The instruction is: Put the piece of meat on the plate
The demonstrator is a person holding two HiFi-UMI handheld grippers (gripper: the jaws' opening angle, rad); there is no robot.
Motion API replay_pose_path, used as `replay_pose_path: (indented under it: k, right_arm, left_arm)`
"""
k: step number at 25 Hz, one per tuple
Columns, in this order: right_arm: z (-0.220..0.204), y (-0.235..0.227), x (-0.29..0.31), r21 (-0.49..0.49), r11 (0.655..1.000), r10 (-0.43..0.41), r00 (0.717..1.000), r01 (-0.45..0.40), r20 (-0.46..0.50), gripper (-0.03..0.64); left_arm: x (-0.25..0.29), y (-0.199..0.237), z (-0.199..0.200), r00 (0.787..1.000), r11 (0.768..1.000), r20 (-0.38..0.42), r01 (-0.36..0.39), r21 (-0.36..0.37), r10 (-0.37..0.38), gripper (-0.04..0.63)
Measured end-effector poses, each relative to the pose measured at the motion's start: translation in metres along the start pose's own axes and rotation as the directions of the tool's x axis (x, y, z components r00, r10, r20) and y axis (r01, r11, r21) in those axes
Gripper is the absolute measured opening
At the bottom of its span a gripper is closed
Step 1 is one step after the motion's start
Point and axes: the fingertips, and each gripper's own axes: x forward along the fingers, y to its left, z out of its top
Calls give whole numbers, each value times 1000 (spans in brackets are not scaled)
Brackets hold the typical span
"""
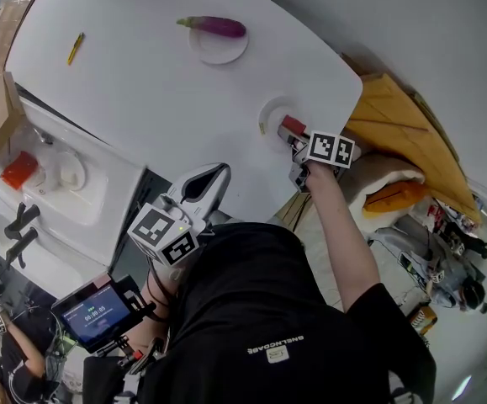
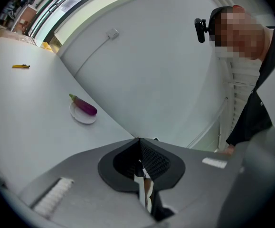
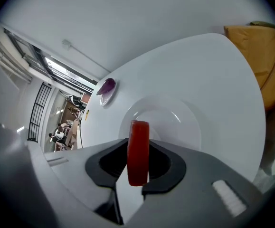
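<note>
Downward, right gripper [image 1: 294, 135] with meat [image 3: 138, 144]

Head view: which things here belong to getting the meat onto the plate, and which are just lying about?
In the job:
- piece of meat, clamped in the right gripper
- plate under it, nothing on it yet

Lying about:
- eggplant on its own small plate
- yellow pen
- left gripper, shut and empty

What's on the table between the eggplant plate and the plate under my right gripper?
Nothing: the head view shows bare white table between the eggplant plate and the near plate.
</note>
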Motion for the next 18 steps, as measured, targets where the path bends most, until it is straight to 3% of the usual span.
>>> replay_pose_path:
  k: [6, 18]
  right_arm:
    - [-3, 5, 8, -38, 999, -26, 998, 24, -50, 97]
    - [0, 11, 14, -47, 998, -35, 999, 33, -36, 130]
  left_arm:
    - [-1, 3, 1, 1000, 1000, 8, -9, -10, 9, 20]
    - [-7, 11, -7, 999, 999, 0, -34, -13, 34, 20]
